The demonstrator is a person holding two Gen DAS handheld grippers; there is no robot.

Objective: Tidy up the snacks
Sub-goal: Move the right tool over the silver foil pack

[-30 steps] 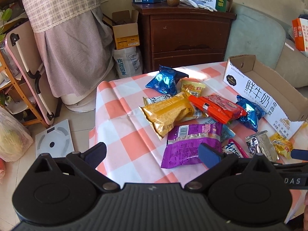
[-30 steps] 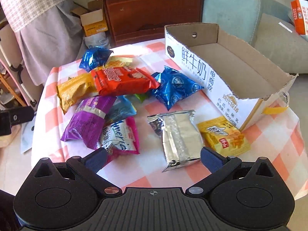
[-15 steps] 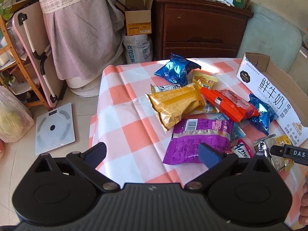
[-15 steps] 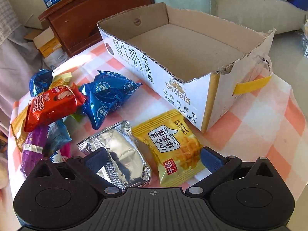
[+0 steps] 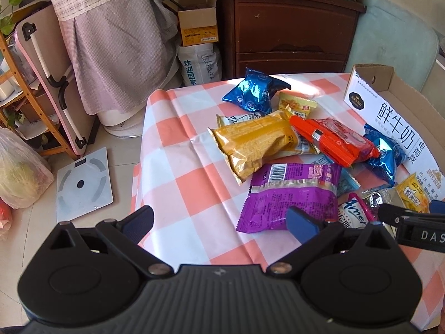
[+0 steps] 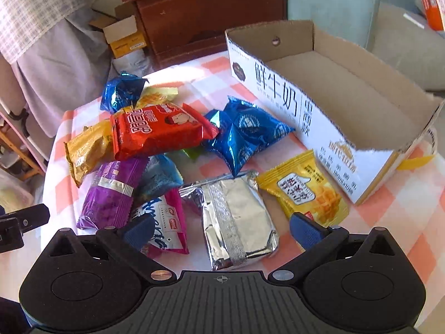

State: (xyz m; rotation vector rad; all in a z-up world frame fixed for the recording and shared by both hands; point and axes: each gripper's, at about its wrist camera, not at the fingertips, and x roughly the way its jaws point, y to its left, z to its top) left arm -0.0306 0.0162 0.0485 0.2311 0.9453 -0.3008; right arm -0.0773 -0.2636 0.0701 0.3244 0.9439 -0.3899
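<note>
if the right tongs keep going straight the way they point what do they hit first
Most likely the silver foil packet, which lies between the fingers of the open right tongs and directly ahead. Beyond it lies a blue snack bag. Height above the table is hard to judge, so they might skim over the packet.

Both tongs, left (image 5: 219,221) and right (image 6: 221,229), apparently gape wide, empty.

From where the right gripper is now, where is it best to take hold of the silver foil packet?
Probably across its two long sides, from above. The silver foil packet lies flat, free of the pile, lengthwise between the open fingers of the right gripper. Its puffy middle looks easier to pinch than the thin crimped ends.
</note>
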